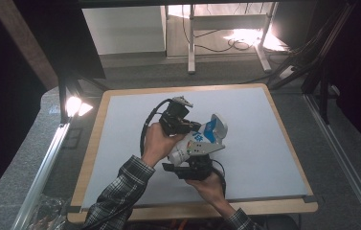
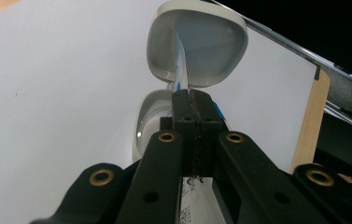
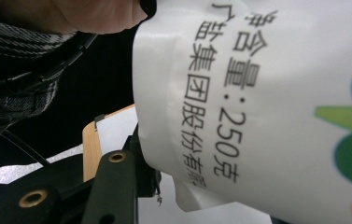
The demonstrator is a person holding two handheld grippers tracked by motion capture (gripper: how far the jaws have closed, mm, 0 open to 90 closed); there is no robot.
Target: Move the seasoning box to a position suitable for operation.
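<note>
Left tongs (image 1: 190,127) are clamping shut on the thin top edge of the bag (image 1: 190,146). Right tongs (image 1: 196,160) are sitting about half wide at the bag's lower body. One jaw is touching the film, the other is hidden, so can't tell if it's actually gripping. Bag is hanging tilted between both hands above the table (image 1: 264,158), mouth end pointing at the white box (image 2: 148,126), which is standing w/ its lid (image 2: 201,46) flipped open just past the left jaws.

Looks like we're lining up a pour into the box. Tips IMO:
- aim the mouth over the box opening, not the lid
- raise the bottom end w/ the right hand slowly, small tilt steps
- avoid squeezing the body hard, contents may surge
- left pinch is only on film, so watch for slip or tear
</note>
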